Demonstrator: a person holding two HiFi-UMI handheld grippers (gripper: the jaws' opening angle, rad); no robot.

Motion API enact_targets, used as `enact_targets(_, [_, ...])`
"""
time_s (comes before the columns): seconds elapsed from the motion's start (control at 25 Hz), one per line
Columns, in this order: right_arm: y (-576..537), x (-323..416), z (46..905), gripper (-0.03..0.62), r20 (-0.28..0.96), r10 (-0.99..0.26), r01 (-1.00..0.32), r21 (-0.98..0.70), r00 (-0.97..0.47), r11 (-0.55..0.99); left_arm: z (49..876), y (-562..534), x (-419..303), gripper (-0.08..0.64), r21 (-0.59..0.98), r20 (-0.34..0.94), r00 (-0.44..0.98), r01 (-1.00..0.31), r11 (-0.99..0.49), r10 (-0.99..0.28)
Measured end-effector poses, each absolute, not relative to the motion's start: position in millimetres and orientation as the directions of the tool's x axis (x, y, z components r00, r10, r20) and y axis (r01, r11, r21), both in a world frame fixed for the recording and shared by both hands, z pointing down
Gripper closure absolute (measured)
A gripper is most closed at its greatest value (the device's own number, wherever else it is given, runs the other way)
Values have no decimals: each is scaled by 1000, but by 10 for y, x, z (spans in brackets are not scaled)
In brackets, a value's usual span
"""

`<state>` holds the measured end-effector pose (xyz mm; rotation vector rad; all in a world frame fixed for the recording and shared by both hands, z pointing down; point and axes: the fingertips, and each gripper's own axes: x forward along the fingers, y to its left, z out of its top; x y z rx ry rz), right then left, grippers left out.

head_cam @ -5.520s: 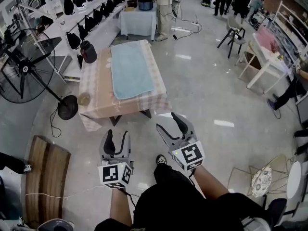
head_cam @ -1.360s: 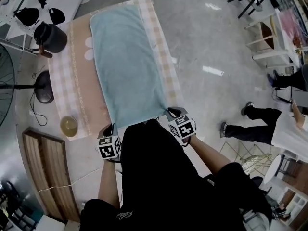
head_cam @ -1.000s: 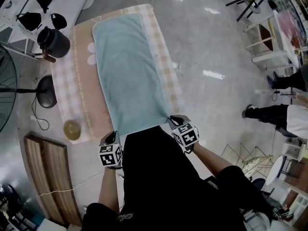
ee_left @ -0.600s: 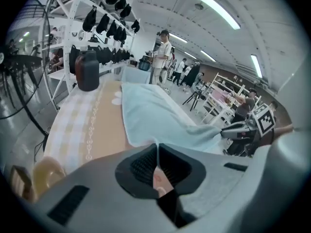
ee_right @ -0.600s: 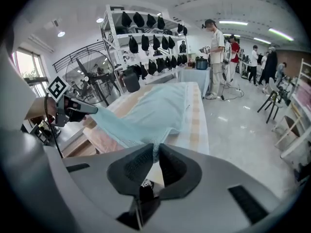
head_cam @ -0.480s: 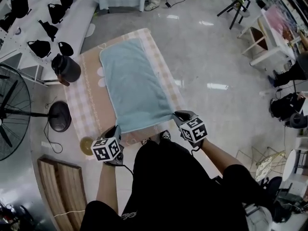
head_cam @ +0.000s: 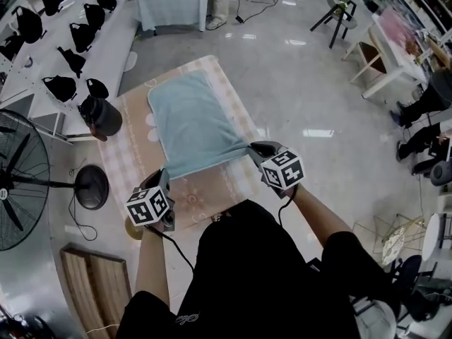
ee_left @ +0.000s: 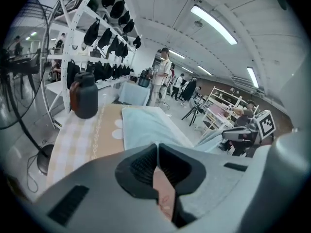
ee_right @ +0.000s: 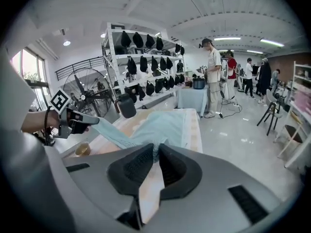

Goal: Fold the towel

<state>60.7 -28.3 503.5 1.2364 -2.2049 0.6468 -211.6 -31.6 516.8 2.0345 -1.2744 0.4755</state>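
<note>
Head view: left claw [head_cam: 165, 181] and right claw [head_cam: 255, 150] are each pinched tight on a near corner of the towel [head_cam: 188, 122], which sags limp and light between them and trails ahead onto the surface [head_cam: 134, 162], so corner grips likely suit it.

Dark jug [head_cam: 102, 116], floor fan [head_cam: 18, 189]
</note>
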Motion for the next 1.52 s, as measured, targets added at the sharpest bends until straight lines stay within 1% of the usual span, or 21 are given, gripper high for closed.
enact_targets(0.12, [-504, 571, 4919, 552, 625, -641, -873, -144, -445, 466, 5078, -556, -2145, 541, 300, 608, 434, -901, -314, -665])
enact_targets(0.36, [-892, 494, 4800, 552, 603, -658, -864, -114, -452, 490, 4969, -955, -2229, 541, 298, 578, 408, -912, -282, -707])
enact_targets(0.64, [-1397, 408, 4779, 552, 598, -656, -851, -87, -461, 518, 4928, -1428, -2243, 541, 234, 574, 367, -930, -283, -732])
enact_targets(0.76, [-1659, 389, 4795, 552, 605, -648, -845, -78, -462, 529, 4977, -1675, -2190, 541, 235, 587, 359, -933, -272, -726])
enact_targets(0.88, [-1919, 382, 4832, 554, 616, -638, -849, -97, -462, 520, 5079, -1885, -2159, 541, 251, 626, 359, -933, -256, -693])
enact_targets(1.04, [-2248, 355, 4853, 554, 629, -621, -847, -119, -468, 518, 5155, -2180, -2313, 541, 269, 666, 337, -941, -207, -666])
enact_targets(1.2, [-2591, 341, 4888, 552, 635, -597, -839, -157, -490, 521, 5190, -2526, -2468, 541, 302, 664, 320, -942, -150, -676])
enact_targets(1.52, [-3299, 354, 5138, 552, 646, -578, -843, -208, -499, 497, 5411, -3217, -2460, 541, 281, 674, 310, -947, -156, -671])
